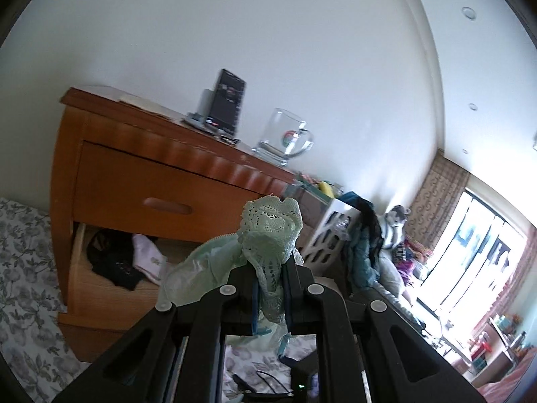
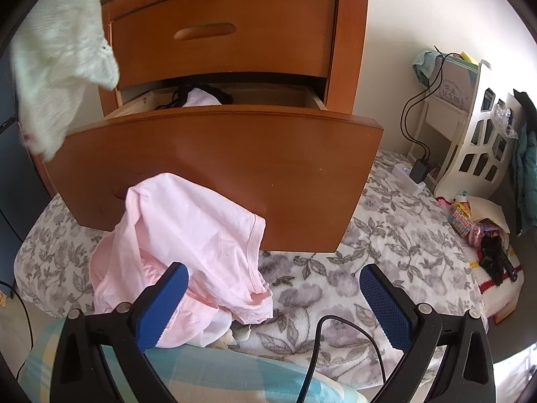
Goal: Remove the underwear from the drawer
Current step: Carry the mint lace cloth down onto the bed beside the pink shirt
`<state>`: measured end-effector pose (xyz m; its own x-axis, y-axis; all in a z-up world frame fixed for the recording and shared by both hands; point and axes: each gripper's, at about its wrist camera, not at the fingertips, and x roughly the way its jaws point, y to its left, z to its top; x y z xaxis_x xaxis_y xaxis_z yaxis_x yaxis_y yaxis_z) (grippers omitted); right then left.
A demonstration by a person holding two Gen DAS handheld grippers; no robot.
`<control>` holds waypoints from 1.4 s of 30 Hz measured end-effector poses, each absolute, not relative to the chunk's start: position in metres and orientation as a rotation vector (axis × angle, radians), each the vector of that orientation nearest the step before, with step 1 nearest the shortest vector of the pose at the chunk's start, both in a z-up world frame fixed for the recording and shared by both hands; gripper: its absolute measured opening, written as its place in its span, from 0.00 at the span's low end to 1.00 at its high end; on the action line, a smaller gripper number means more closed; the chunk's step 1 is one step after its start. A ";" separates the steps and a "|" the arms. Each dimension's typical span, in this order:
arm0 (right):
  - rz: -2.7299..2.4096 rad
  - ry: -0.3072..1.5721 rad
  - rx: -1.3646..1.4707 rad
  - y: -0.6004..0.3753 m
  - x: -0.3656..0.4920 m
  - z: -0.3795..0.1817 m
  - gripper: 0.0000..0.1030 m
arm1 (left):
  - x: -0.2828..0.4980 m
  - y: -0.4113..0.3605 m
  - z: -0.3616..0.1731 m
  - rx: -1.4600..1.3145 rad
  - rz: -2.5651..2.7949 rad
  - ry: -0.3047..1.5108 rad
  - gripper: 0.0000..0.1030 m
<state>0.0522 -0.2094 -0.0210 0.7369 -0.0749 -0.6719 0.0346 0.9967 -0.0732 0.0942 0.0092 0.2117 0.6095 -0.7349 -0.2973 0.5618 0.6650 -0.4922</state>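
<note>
Your left claw (image 1: 270, 280) pinches the mint lace underwear (image 1: 272, 228), lifted above the open drawer (image 2: 214, 171) — thin lace may slip out. Your right claw (image 2: 273, 299) is spread, empty, beside pink underwear (image 2: 188, 235) on the bed.

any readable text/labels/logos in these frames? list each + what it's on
"纪念册", roughly, with a fainter line above it too blurred to read: on the pale box on the white shelf.
Red and green round logo on the glass mug: no lettering legible.
Dark upright screen on the nightstand: red marks, blurred, unreadable.
Small boxes on the floral blanket: print too small to read.
</note>
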 end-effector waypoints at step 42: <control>-0.056 0.757 -0.015 -0.215 0.054 -0.022 1.00 | 0.146 -0.048 -0.011 -0.157 -0.469 1.219 0.11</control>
<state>0.0544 -0.2148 -0.0224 0.7252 -0.0560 -0.6862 0.0452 0.9984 -0.0336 0.1459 -0.0479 -0.0110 0.2628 -0.4275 -0.8650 0.2622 0.8944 -0.3624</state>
